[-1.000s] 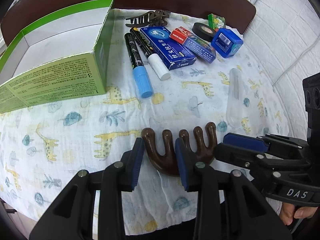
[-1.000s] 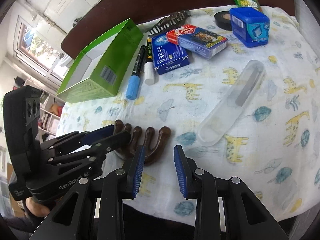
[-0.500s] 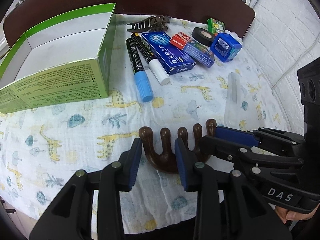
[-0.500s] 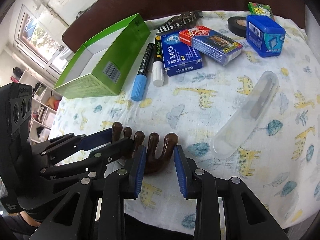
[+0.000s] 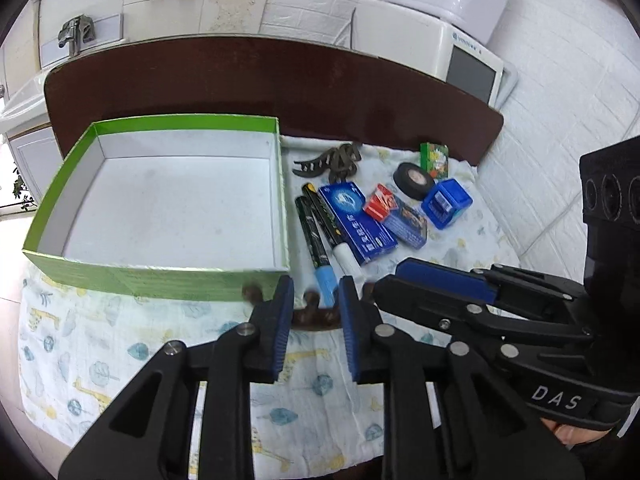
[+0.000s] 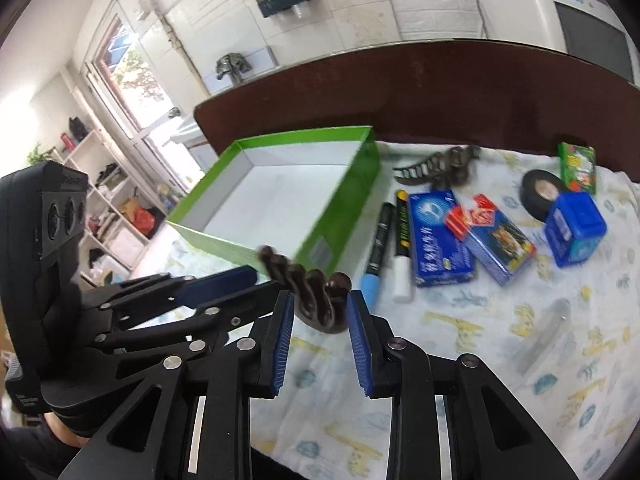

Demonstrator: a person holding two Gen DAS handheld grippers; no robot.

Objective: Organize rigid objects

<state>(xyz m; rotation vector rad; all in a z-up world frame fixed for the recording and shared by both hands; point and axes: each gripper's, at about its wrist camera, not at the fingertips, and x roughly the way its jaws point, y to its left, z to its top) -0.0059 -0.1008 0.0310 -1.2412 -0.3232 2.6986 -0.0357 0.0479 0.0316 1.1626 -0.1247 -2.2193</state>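
Gripping one wooden massager point(image 6: 320, 300) between both closed-down grippers point(image 5: 312, 312) point(image 6: 320, 314), risking slip if hands diverge.

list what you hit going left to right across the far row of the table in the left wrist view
green box → hair claw clip → black tape roll → small green packet

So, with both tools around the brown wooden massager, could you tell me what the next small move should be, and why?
Probably carry the wooden massager leftward over the green box and lower it in. Both the left tool and right tool have just been closing with it between them, it appears lifted off the cloth, and the box shows nothing inside.
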